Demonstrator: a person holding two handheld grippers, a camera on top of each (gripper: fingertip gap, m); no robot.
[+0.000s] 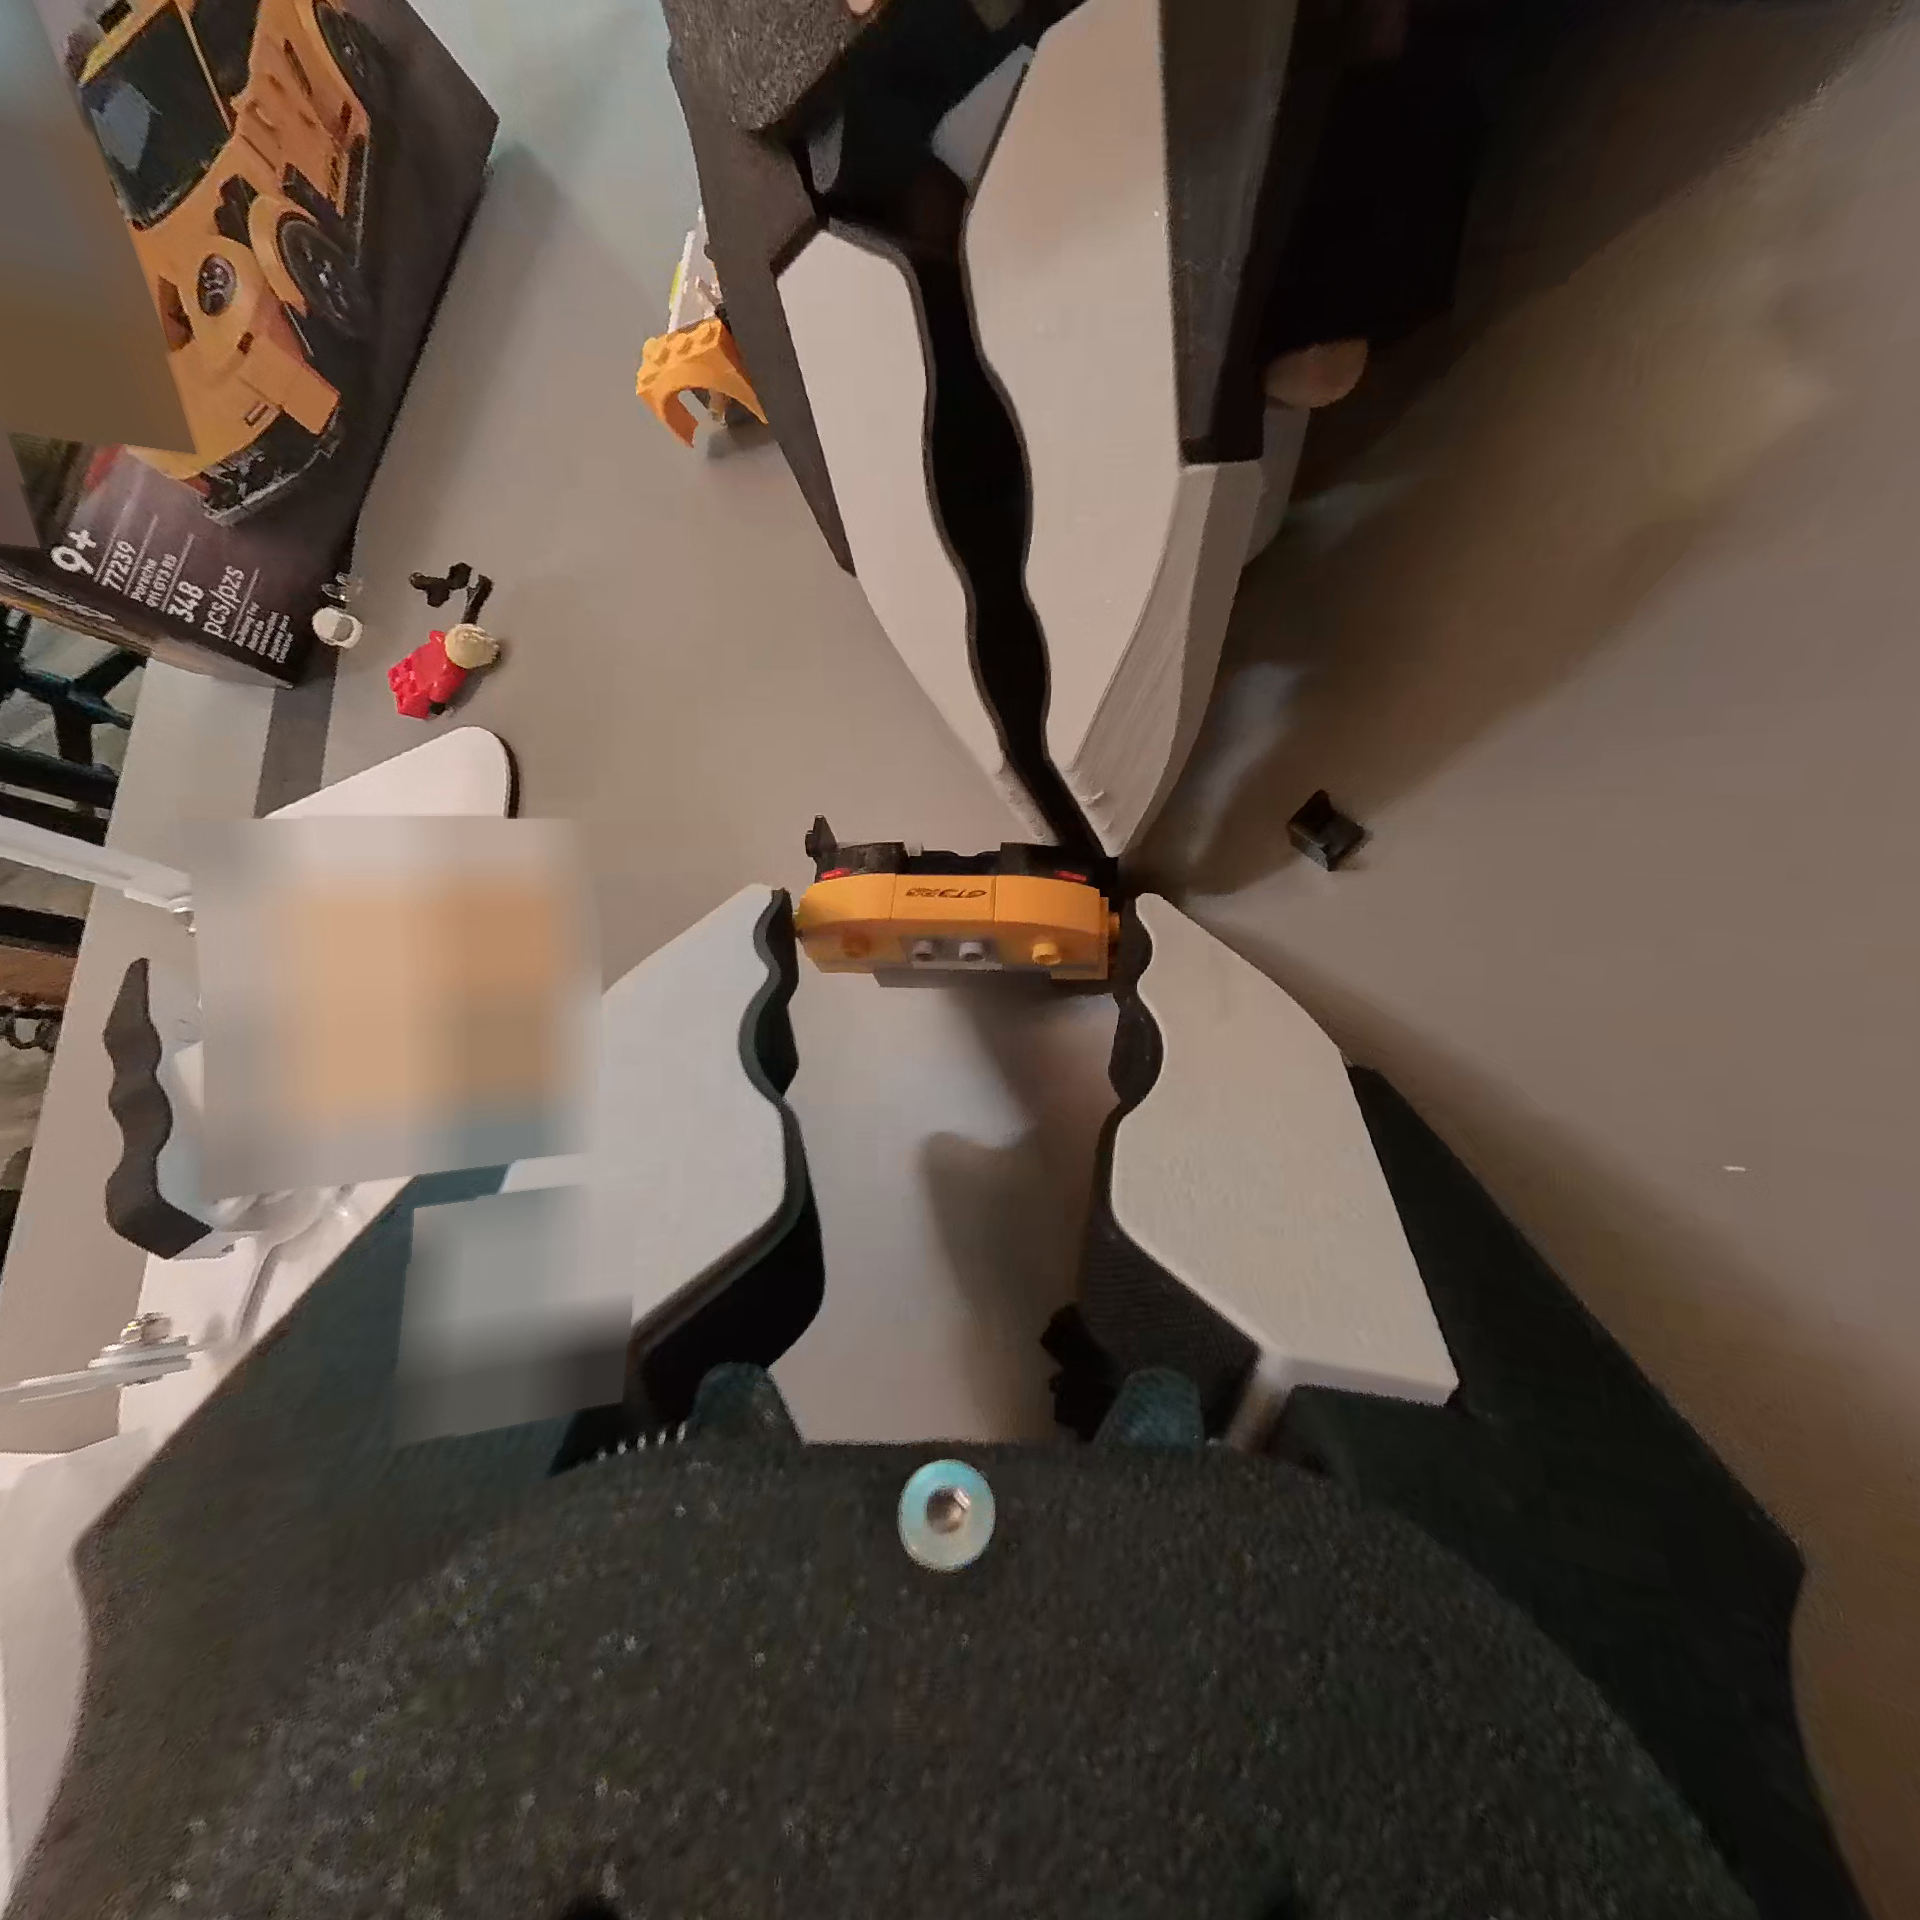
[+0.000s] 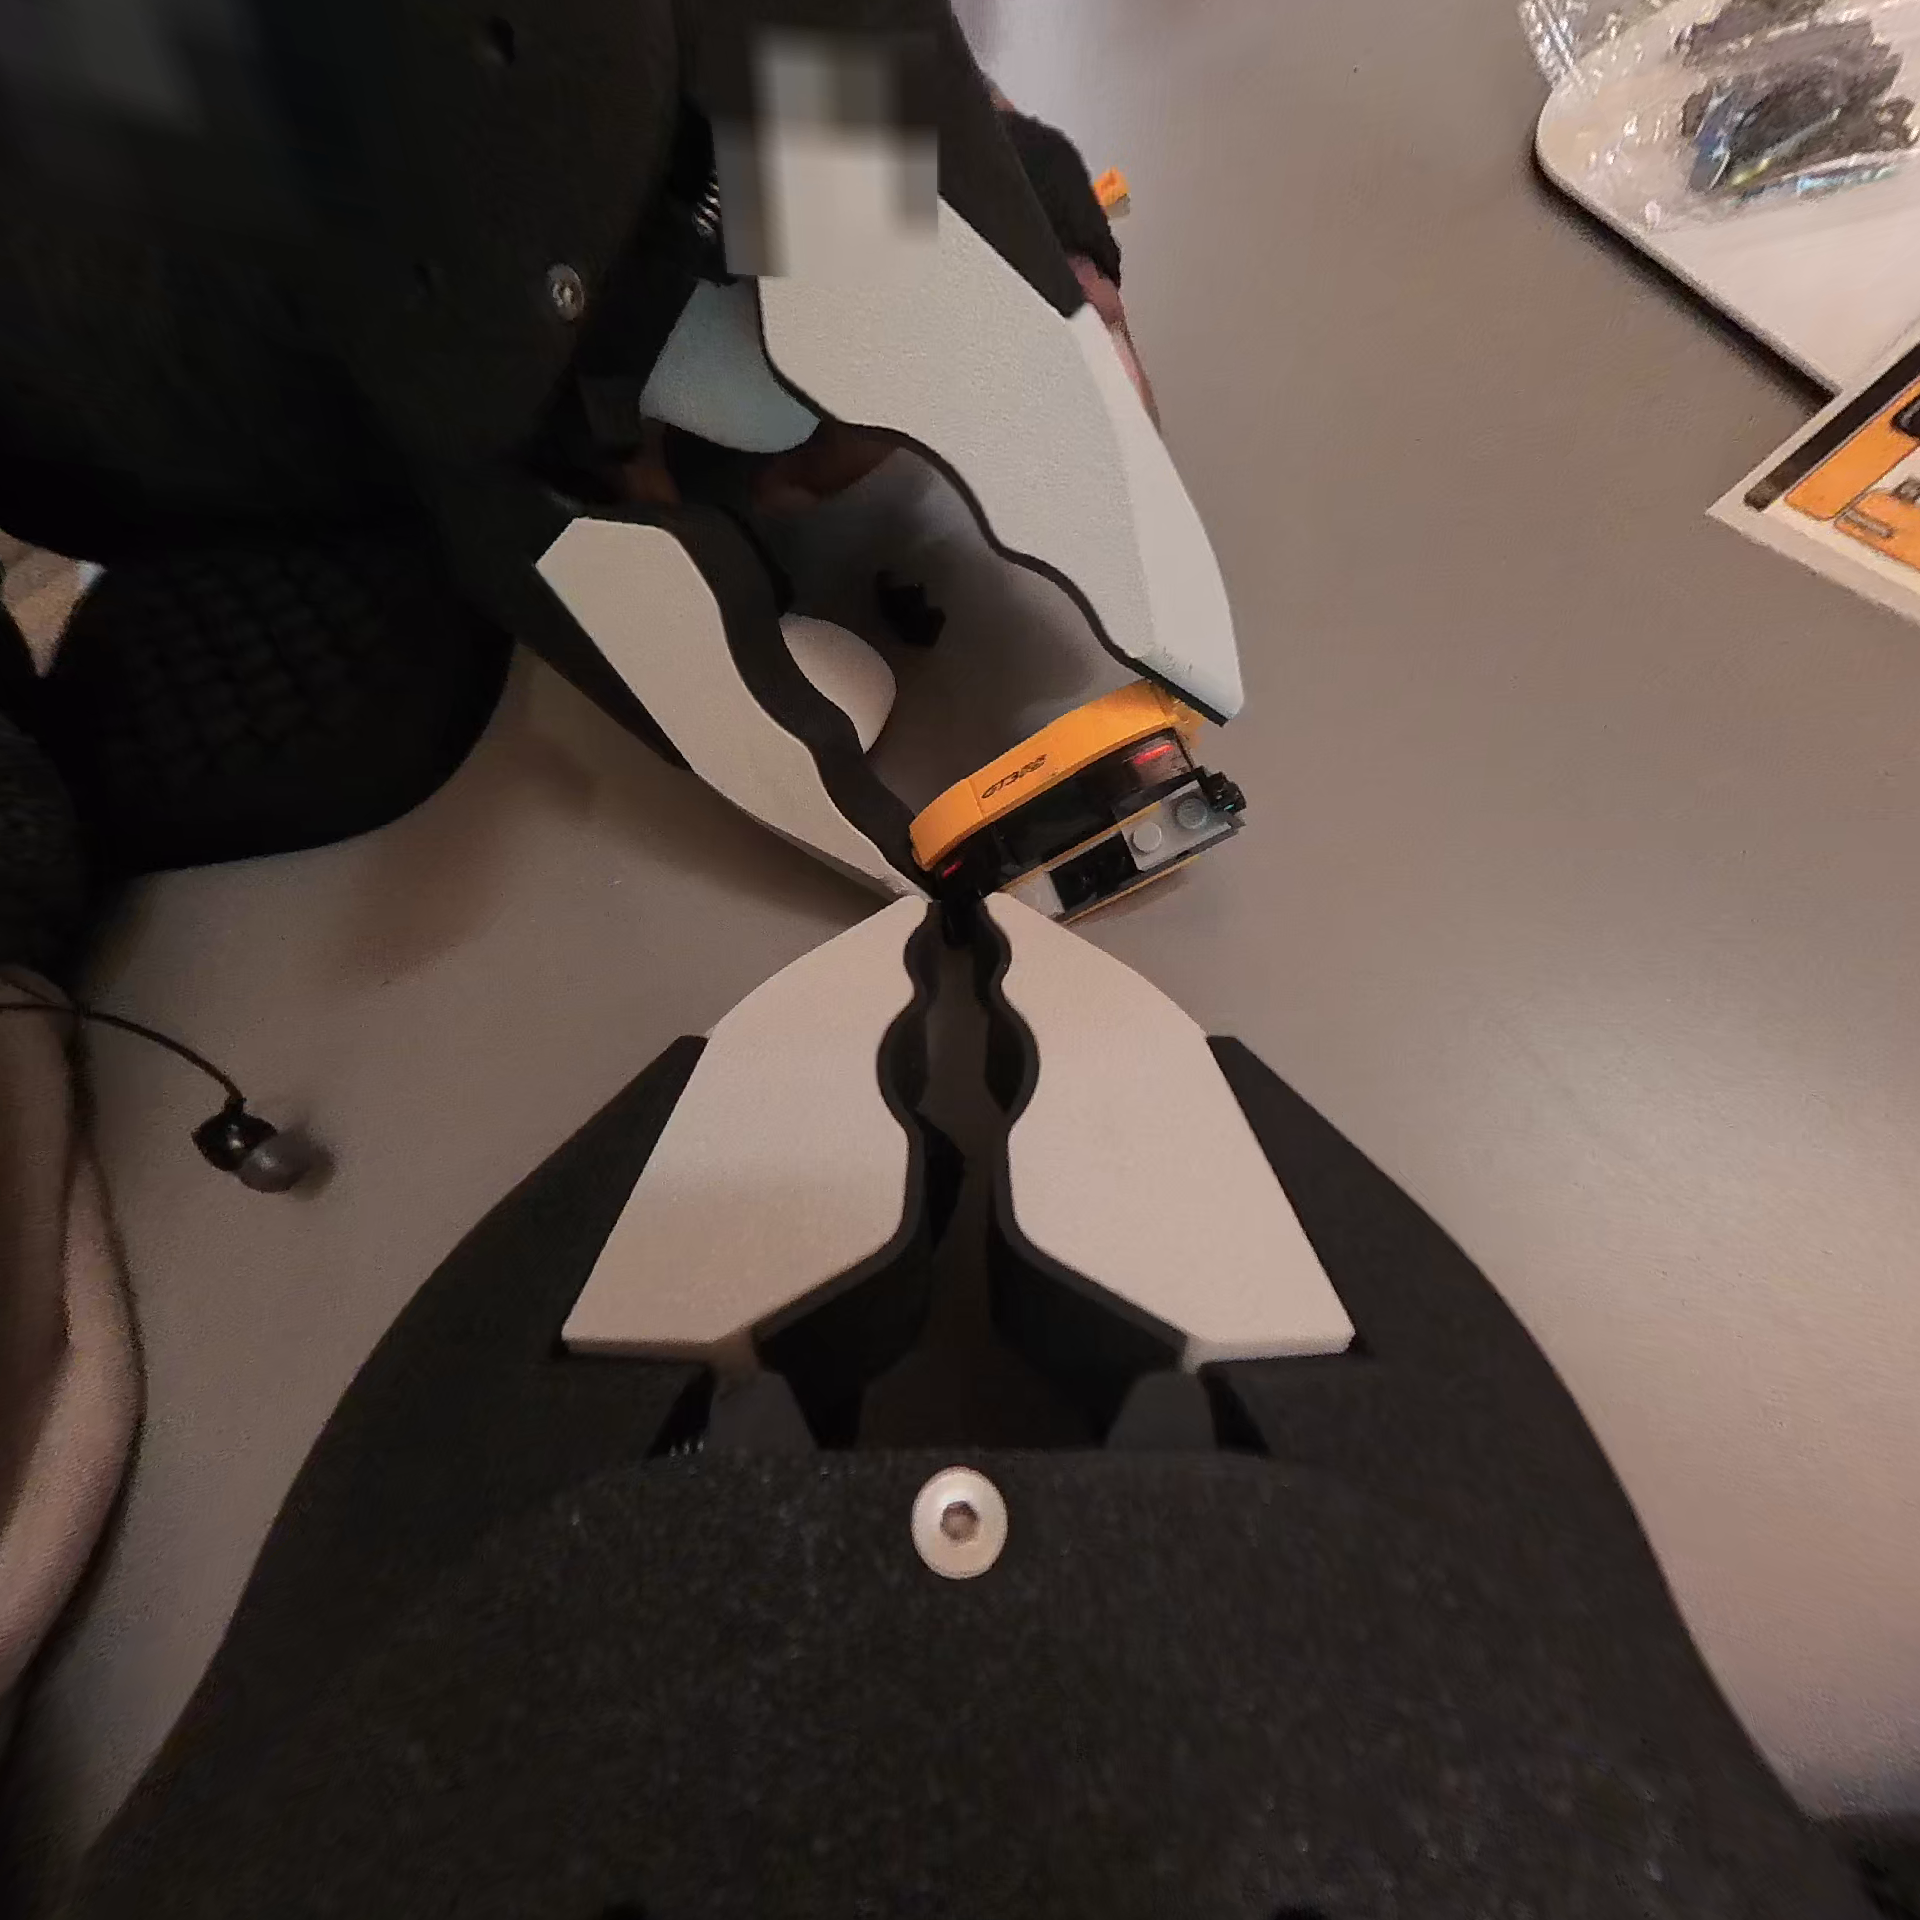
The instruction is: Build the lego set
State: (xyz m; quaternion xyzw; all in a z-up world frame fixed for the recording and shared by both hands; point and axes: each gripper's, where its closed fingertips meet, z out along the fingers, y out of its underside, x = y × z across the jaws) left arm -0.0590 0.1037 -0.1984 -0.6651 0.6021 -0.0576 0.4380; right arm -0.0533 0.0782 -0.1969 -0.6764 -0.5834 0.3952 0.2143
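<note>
Orange sub-assembly sits just above the grey table, clamped end to end between the fingers of the left gripper. Right gripper is pinched nearly shut on a small black part at the sub-assembly's near corner. Judgement: light, rigid plastic, smooth faces likely slippery; press-fit joints could pop under twist, so hold by the long ends as now and push straight. Left wrist view alone shows the box, a red minifigure, an orange arch piece and a loose black brick. Right wrist view alone shows the bagged parts, a booklet and the sub-assembly's grey studded face.
</note>
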